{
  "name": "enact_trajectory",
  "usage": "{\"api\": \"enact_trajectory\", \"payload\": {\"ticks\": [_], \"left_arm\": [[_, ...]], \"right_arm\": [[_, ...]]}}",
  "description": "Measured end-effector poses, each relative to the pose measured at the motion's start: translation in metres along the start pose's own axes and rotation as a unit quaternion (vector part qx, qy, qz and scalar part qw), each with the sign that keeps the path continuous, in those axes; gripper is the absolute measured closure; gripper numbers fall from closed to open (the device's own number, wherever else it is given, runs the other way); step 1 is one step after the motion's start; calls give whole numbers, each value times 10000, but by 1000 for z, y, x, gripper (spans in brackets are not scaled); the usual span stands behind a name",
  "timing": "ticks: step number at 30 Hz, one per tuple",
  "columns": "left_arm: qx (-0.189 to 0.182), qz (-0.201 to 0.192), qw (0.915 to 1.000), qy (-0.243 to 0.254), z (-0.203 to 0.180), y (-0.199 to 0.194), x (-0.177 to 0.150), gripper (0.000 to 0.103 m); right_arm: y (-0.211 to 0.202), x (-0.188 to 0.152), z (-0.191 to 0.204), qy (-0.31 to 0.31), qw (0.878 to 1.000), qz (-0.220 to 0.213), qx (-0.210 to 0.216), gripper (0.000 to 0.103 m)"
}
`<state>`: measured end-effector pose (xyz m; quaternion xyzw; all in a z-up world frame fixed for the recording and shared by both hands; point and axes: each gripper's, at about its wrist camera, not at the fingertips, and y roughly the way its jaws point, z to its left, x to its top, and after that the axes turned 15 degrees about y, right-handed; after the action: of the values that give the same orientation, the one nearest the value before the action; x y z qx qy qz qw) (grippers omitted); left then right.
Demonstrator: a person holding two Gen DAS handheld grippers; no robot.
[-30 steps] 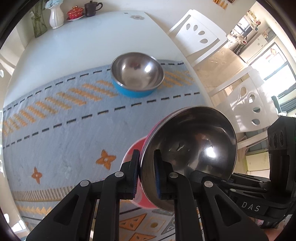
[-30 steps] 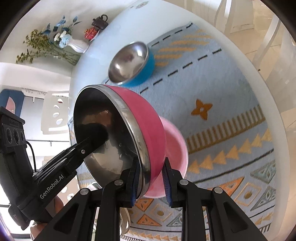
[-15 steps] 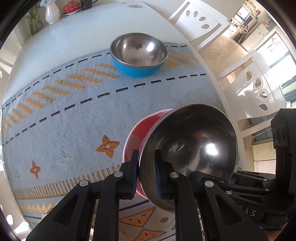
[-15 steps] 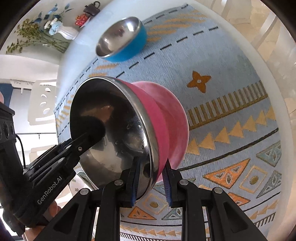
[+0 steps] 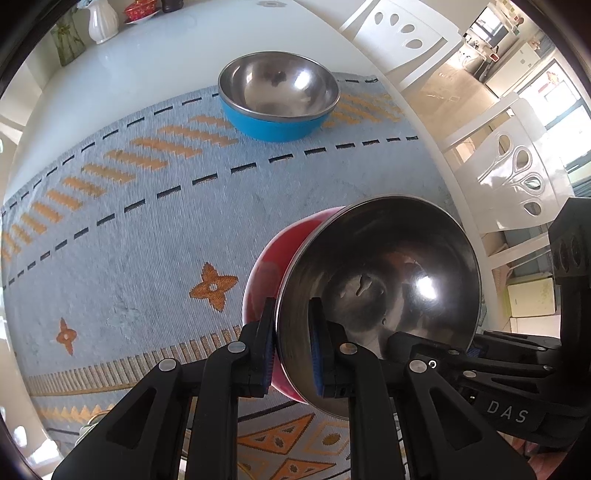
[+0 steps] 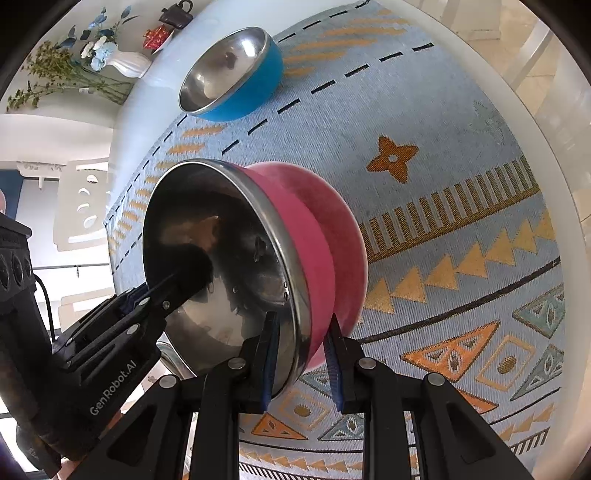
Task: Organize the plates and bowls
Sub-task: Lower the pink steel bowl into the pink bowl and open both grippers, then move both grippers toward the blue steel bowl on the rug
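Left wrist | both grippers' fingers (image 5: 291, 347) (image 6: 301, 360) clamp pink bowl (image 5: 380, 295) rim, tilted | blue bowl (image 5: 277, 99) lies well ahead, upright.

Background items: table surface and room surroundings

A round glossy white table (image 5: 122, 70) carries a light-blue woven cloth mat (image 5: 122, 236) with orange star motifs, black dashed lines and orange triangle borders. At the table's far edge stand a white ceramic vase (image 5: 101, 20) holding blue-and-white flowers (image 6: 90, 50) and green sprigs, a red lidded pot (image 5: 142, 7) just beside it, and a dark brown teapot (image 6: 179, 14). White high-gloss chairs with teardrop cut-outs (image 5: 517, 173) stand around the table on a pale tiled floor (image 5: 439, 90).
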<state>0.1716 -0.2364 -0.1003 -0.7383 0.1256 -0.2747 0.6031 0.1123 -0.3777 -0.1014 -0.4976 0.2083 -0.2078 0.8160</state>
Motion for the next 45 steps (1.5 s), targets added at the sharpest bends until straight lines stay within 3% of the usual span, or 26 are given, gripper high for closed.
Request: {"api": "enact_trajectory", "payload": {"ticks": [31,38,41,45], "left_arm": [[-23,-77,9999,-126,8,-11,-1,88],[-53,-162,9996,-208,12,-23,-1,88],[-38,-167,9996,-202,13,-28,3,88],[-15,-186,9993,-325,17,-31,7,86]], "right_arm": [[-17,5,-7,58,9999,-93,56,72],[-24,1,-6,80,9998,-74,152,72],[-32,0,-8,203,9990,50,385,72],[-41,-1,0,60,9995,-11,316,72]]}}
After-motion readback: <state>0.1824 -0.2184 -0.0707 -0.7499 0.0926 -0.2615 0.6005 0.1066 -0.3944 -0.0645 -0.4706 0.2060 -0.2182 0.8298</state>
